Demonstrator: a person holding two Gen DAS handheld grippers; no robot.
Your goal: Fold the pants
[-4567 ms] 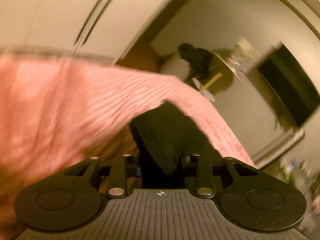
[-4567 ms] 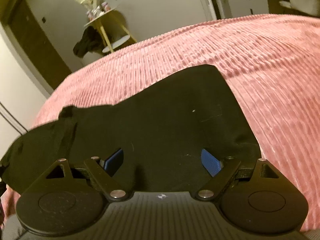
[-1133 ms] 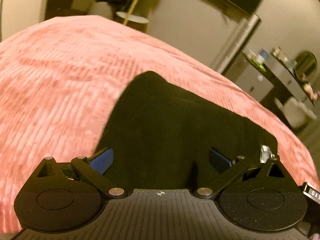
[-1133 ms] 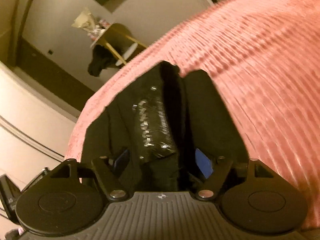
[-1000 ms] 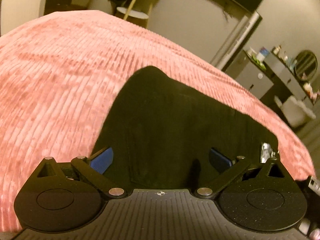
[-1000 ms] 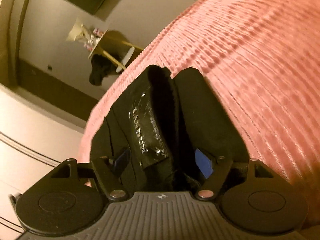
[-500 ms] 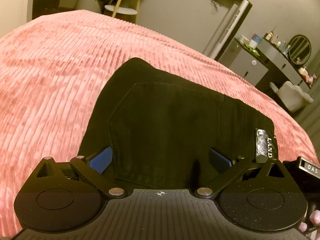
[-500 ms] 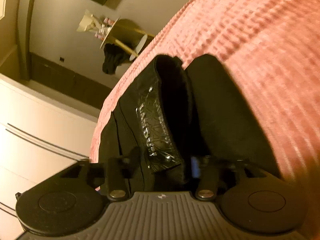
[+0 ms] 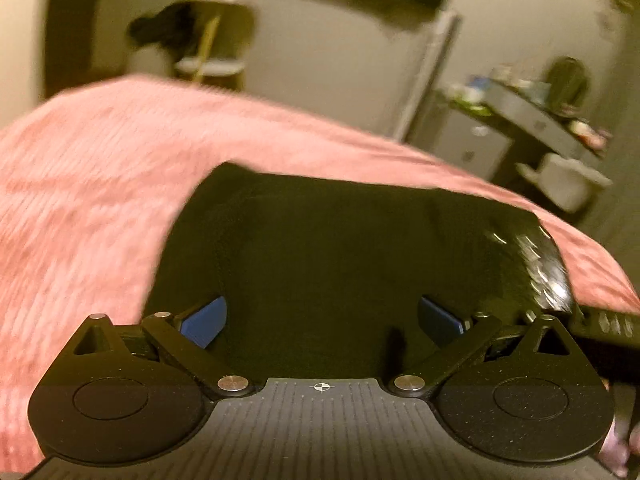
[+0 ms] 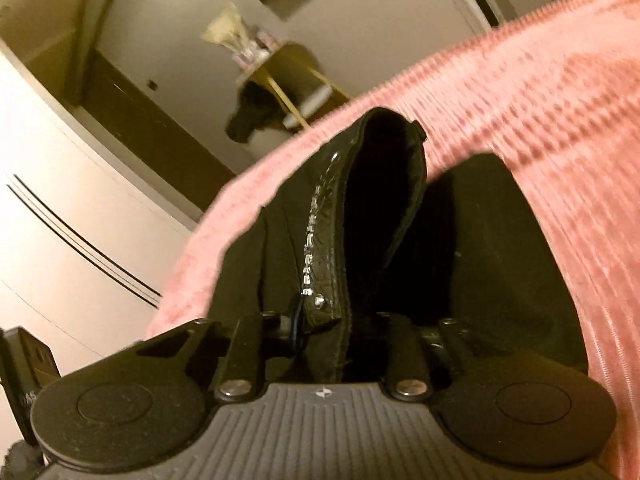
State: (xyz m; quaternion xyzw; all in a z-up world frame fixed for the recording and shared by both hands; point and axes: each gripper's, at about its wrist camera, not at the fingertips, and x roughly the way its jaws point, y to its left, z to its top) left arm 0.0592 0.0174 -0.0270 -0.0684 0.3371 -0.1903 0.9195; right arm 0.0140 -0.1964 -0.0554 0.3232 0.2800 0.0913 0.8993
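A: Where are the pants?
B: On the pink bed; folded into a dark block.
A: And the tools?
B: The right tool is clamped on the waistband edge with the glossy label; the left tool is spread wide over the block, holding nothing.
A: Next?
B: Probably another fold; the left needs a grip first.

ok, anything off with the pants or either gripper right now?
Nothing damaged. The right gripper is clamped on the waistband of the black pants, which stands bunched above the pink bedspread. The left gripper is open over the flat part, gripping nothing.
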